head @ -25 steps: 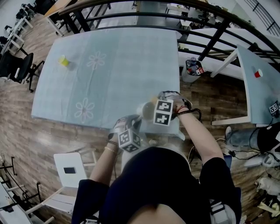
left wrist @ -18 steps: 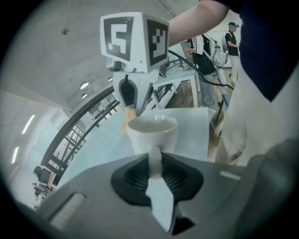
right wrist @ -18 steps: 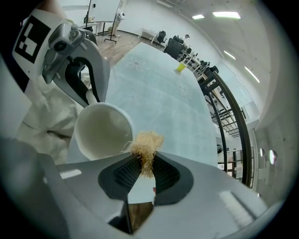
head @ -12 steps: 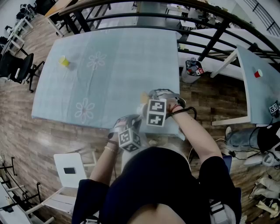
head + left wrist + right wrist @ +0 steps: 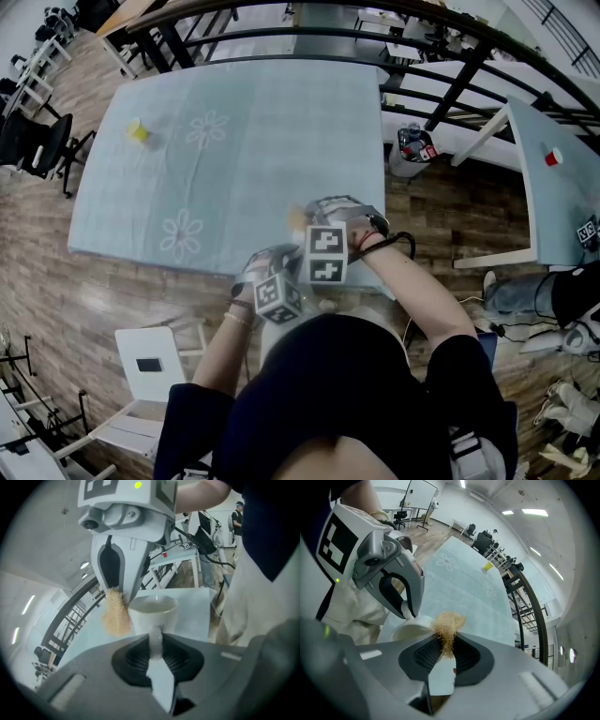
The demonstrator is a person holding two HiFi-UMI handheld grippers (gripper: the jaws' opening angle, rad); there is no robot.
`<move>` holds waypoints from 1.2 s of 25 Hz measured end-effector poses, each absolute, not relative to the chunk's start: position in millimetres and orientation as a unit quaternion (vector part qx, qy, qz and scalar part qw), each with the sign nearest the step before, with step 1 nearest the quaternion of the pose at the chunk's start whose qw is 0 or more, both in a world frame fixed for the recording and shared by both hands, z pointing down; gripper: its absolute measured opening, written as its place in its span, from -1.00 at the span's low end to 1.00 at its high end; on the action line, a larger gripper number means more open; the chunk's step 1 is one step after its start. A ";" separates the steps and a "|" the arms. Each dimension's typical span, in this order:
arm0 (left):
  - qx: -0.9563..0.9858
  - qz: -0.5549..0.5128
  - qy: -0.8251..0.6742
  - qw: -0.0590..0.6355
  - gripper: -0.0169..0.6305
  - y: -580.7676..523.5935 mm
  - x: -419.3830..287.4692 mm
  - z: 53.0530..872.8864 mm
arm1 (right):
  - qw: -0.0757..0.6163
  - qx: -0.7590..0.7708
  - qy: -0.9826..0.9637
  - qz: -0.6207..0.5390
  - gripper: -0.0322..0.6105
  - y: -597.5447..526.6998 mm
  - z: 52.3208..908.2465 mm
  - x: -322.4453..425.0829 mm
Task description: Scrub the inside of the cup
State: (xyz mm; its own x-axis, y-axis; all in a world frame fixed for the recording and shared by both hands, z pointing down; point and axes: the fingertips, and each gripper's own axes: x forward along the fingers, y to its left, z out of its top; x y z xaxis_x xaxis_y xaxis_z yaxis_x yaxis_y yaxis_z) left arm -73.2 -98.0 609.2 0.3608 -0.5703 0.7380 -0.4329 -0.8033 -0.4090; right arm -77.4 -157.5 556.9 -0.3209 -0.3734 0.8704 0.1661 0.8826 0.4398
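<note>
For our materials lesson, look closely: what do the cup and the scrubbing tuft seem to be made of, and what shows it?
The cup is probably glazed ceramic, though it could be plastic: it is white and smooth, with a thick rim and a faint sheen. The scrubbing tuft looks like dry natural plant fibre with a matte finish: it is tan, with coarse loose strands sticking out unevenly.

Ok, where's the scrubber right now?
The tan fibrous scrubber is pinched in the right gripper. In the left gripper view it hangs just left of the white cup, beside the rim and outside the cup.
</note>
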 end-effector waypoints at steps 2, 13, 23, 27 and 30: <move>-0.821 -0.478 0.304 0.073 -0.80 -98.3 -72.5 609.8 | 0.575 0.060 -0.781 -0.236 -0.68 -152.1 556.6 -79.3; -0.820 -0.480 0.307 0.061 -0.81 -98.9 -75.5 615.9 | 0.549 0.034 -0.801 -0.235 -0.68 -120.7 552.4 -89.0; -0.821 -0.477 0.308 0.061 -0.80 -100.2 -73.8 617.3 | 0.524 0.077 -0.816 -0.232 -0.68 -127.0 549.0 -88.3; -0.820 -0.476 0.315 0.048 -0.80 -102.1 -81.7 619.6 | 0.488 0.135 -0.835 -0.215 -0.68 -137.1 536.5 -85.6; -0.818 -0.478 0.318 0.040 -0.80 -102.0 -87.9 626.7 | 0.458 0.166 -0.856 -0.171 -0.68 -140.6 527.2 -79.8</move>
